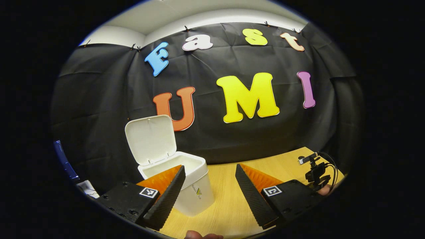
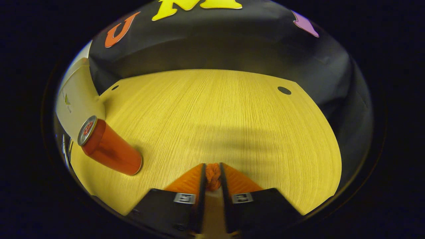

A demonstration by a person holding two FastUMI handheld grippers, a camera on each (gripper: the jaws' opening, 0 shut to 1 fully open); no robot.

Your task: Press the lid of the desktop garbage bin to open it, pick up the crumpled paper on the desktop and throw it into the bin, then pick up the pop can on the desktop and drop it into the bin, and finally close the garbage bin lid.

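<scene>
The white desktop bin (image 1: 194, 192) stands on the wooden table with its lid (image 1: 151, 139) swung up and open. In the left gripper view my left gripper (image 1: 210, 167) is open with nothing between its fingers, its left finger in front of the bin's rim. In the right gripper view my right gripper (image 2: 212, 165) is shut on an orange crumpled paper (image 2: 212, 177), low over the table. A red pop can (image 2: 109, 149) stands upright to its left, right beside the bin's wall (image 2: 74, 99).
A small black camera on a stand (image 1: 313, 169) with cables sits at the table's right edge. The wooden table (image 2: 225, 113) has two round holes near its back corners. A person's fingertip (image 1: 199, 235) shows at the bottom of the left gripper view.
</scene>
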